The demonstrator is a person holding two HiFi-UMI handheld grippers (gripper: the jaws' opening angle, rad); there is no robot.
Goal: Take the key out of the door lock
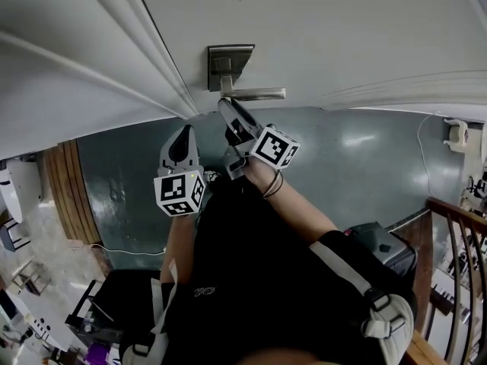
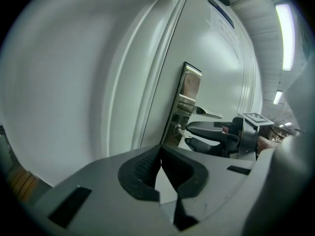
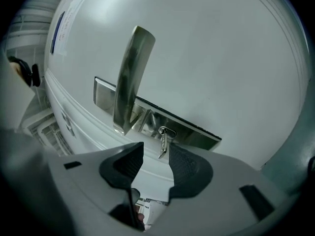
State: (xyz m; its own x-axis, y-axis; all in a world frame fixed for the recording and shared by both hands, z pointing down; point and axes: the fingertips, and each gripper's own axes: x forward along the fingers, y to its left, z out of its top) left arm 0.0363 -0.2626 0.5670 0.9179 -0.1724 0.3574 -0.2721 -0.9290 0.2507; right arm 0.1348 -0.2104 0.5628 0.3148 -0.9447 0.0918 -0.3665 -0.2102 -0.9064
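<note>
Your right gripper (image 3: 155, 154) stands partly open and has hold of nothing. Its two ribbed pads (image 3: 129, 165) are apart, and the key (image 3: 162, 142) sits in the gap at their tips. It lies just beside the pad on the right of the right gripper view and clear of the other one. As far as that view shows, neither pad presses on it yet. The key is in the lock, sticking out of the cylinder on the metal lock plate (image 3: 199, 133), just beside the root of the lever handle (image 3: 130, 75).

The step in hand looks like the grasp before the pull. To do it well, I judge you want the gripper a little further in, so the pads cover the key's flat part rather than its end. Centre it too, so both pads meet the key together, because a one-sided touch could twist it in the cylinder. Line the pad faces up with the key's flat sides, then close firmly. The key probably has to stand in its release position before it slides, so if it resists, turn it gently rather than yanking. Pull straight along the key's own line, away from the door (image 1: 358, 29), with no sideways levering.

Your left gripper (image 2: 160, 154) is closed with nothing between its pads, beside the right one and short of the door. It seems to have no job in this step, so hold it clear of the lever handle.
</note>
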